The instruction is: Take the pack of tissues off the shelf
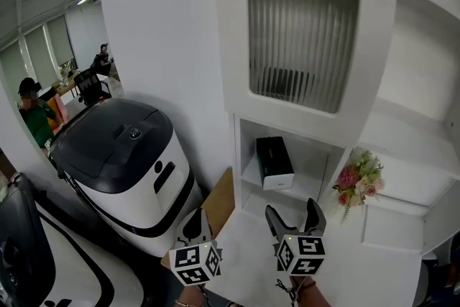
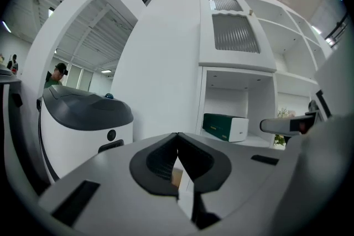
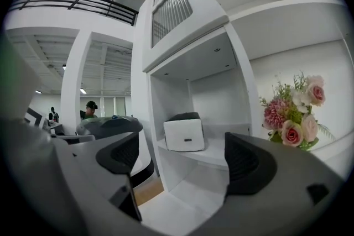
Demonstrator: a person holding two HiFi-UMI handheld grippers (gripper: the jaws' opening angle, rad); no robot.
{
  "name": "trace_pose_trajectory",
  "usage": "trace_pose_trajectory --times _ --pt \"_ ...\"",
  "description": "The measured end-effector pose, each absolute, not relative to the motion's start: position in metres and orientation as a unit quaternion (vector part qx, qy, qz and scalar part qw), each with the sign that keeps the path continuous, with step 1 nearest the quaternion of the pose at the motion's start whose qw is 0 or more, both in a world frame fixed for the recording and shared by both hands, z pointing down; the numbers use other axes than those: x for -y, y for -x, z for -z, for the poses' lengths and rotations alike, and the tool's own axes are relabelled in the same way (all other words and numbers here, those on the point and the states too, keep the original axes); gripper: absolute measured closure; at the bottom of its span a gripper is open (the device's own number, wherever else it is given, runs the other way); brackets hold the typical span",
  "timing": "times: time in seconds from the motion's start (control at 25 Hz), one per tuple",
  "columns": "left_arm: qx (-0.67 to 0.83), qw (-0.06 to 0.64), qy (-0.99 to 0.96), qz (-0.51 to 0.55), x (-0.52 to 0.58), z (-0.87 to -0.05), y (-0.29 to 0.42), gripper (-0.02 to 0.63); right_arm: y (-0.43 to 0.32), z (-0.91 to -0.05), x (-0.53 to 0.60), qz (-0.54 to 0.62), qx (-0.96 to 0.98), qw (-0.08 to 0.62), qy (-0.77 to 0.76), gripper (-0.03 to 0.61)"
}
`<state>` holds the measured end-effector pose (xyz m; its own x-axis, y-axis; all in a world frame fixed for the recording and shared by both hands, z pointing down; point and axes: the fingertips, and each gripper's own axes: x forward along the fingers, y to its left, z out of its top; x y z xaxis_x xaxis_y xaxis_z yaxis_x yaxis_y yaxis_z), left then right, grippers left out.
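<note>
The pack of tissues (image 1: 274,162) is a dark green box with a white end, lying on the small shelf (image 1: 302,190) of a white cabinet. It also shows in the right gripper view as the pack of tissues (image 3: 184,132) and in the left gripper view as the pack of tissues (image 2: 225,127). My right gripper (image 1: 295,215) stands open just below and in front of the shelf, with nothing between its jaws. The right gripper (image 3: 182,160) points at the pack from a short way off. My left gripper (image 1: 195,225) is further left, and the left gripper (image 2: 178,158) has its jaws together, empty.
A large white and black robot-like machine (image 1: 126,162) stands left of the cabinet. Pink flowers (image 1: 359,180) sit right of the shelf. A ribbed glass door (image 1: 302,36) hangs above the shelf. People (image 1: 34,108) are at desks far to the left.
</note>
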<state>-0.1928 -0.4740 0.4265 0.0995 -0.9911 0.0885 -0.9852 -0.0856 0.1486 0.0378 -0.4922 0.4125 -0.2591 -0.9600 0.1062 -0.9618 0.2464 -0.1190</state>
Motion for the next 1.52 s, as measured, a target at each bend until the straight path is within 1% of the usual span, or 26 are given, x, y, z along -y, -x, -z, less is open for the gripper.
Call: trace_pose_trajectory --times 0.4,0.84,1.16,1.32,1.52 --pt "0.698 0.093 -0.71 0.009 0.485 -0.439 0.235 0.595 -0.025 -0.42 0.543 -0.087 0.784 0.012 -0.615 0.097" --pt "0.715 0.123 -0.688 0.001 0.483 -0.473 0.264 0.595 -0.015 -0.425 0.583 -0.079 0.766 0.023 -0.638 0.077" --pt "0.717 0.146 -0.682 0.005 0.484 -0.495 0.275 0.595 -0.018 -0.427 0.601 -0.071 0.75 0.04 -0.656 0.063" --pt "0.714 0.16 -0.681 0.009 0.486 -0.504 0.276 0.595 -0.017 -0.427 0.609 -0.069 0.748 0.054 -0.658 0.044" --pt "0.71 0.168 -0.684 0.011 0.488 -0.511 0.276 0.595 -0.016 -0.425 0.614 -0.069 0.743 0.063 -0.663 0.048"
